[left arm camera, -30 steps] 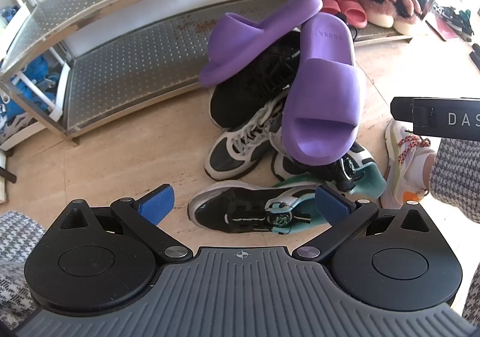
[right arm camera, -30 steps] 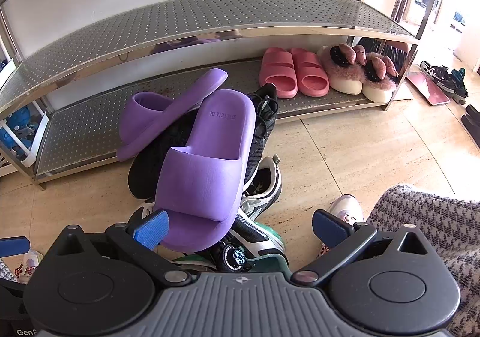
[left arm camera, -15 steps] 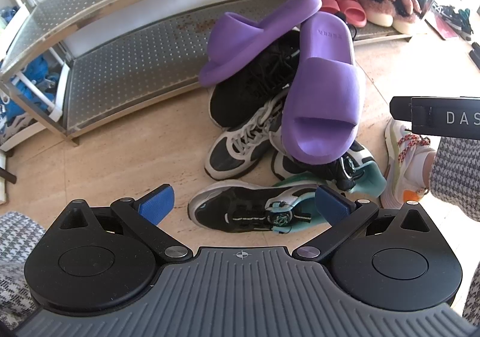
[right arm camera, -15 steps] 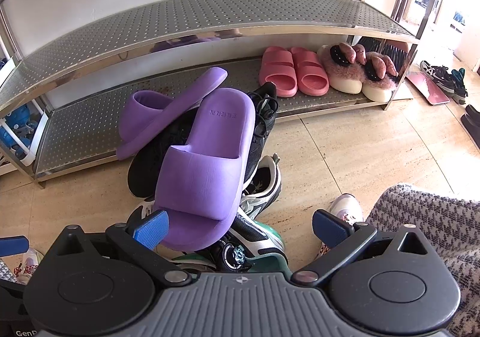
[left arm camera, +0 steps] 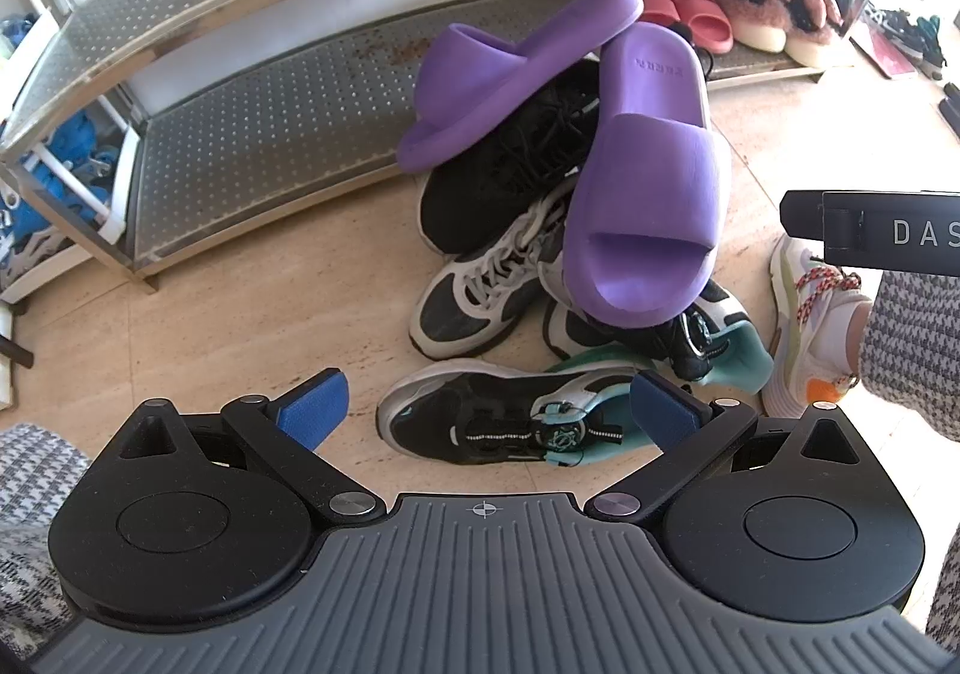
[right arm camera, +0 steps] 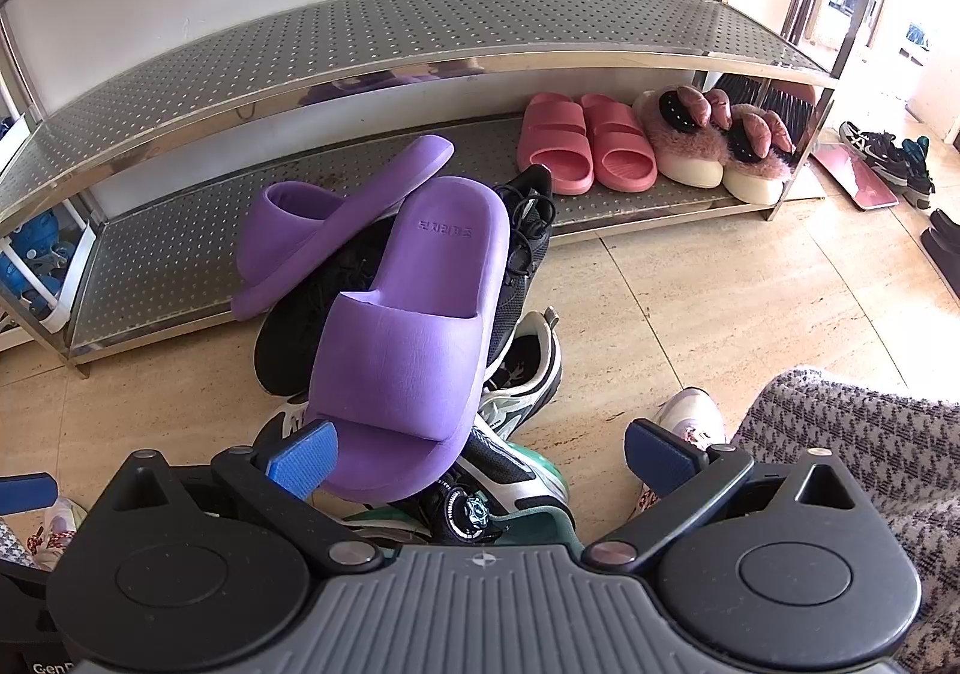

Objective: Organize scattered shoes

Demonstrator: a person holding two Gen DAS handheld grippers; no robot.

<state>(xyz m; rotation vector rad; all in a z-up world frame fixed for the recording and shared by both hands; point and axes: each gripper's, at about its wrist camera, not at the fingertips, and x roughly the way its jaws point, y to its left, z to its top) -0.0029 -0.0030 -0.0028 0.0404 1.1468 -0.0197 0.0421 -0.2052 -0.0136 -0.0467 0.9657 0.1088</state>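
Pile: purple slide (right arm camera: 408, 326) lies atop a black sneaker (left arm camera: 510, 176) and other trainers, on the floor just before the rack (right arm camera: 390, 32) — unsorted.
Second slide (left arm camera: 516, 74): leans across the heap, its end over the lower shelf.
Shelved pairs: pink slides (right arm camera: 585, 146), furry slippers (right arm camera: 714, 146) — side by side, the likely pattern to follow.
Left gripper (left arm camera: 489, 413): jaws wide, empty, above a teal-trimmed sneaker (left arm camera: 510, 422).
Right gripper (right arm camera: 477, 452): jaws wide, empty, facing the top slide.
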